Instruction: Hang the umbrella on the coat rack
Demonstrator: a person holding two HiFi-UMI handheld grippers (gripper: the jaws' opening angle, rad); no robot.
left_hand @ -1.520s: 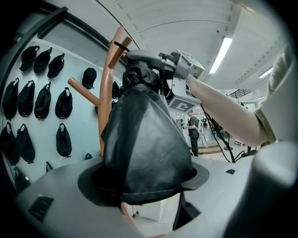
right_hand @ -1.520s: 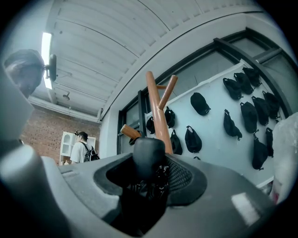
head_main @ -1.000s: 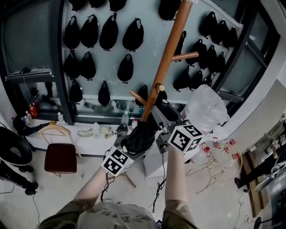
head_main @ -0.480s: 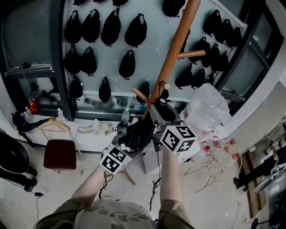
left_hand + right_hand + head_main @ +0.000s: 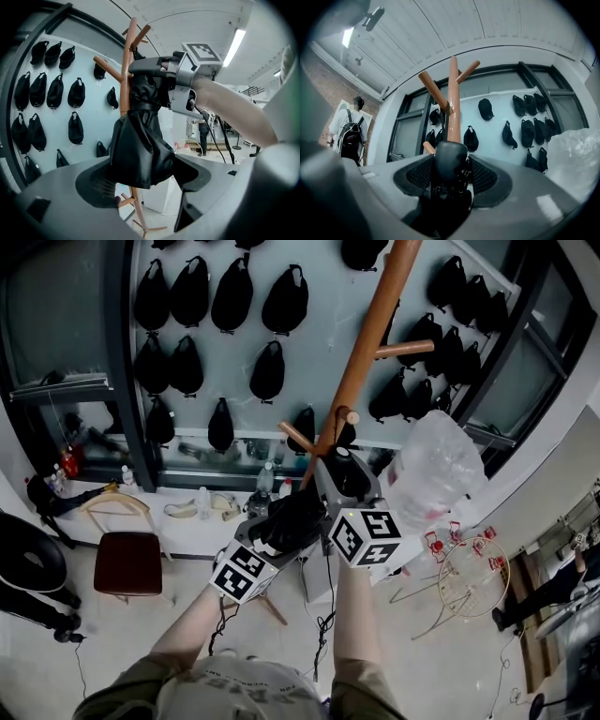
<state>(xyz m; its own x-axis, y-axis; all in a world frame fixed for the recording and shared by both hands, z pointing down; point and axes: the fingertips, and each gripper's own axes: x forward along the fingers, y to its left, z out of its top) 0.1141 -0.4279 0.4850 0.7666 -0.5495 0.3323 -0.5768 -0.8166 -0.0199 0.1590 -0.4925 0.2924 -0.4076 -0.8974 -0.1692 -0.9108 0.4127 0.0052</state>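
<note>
a folded black fabric umbrella (image 5: 292,519) sits at the middle of the head view, carried in the air between two claws. it is just below and in front of a tall brown wooden coat rack (image 5: 361,362) that runs to the top of the frame.

the left claw (image 5: 140,178) is clamped on the loose, bunched cloth at the umbrella's lower end. the right claw (image 5: 450,171) is clamped on the rounded black knob at its upper end and points toward the rack's pegs. no hanging loop can be seen.

likely trouble: the cloth looks baggy, so the left grip could slide and let that end drop. the nearest short wooden peg (image 5: 292,437) is narrow and angled upward, so a poor approach could miss it or shove the rack. a clear plastic bag (image 5: 433,465) bulges close at the right and could snag. black caps (image 5: 267,371) line the wall behind.
</note>
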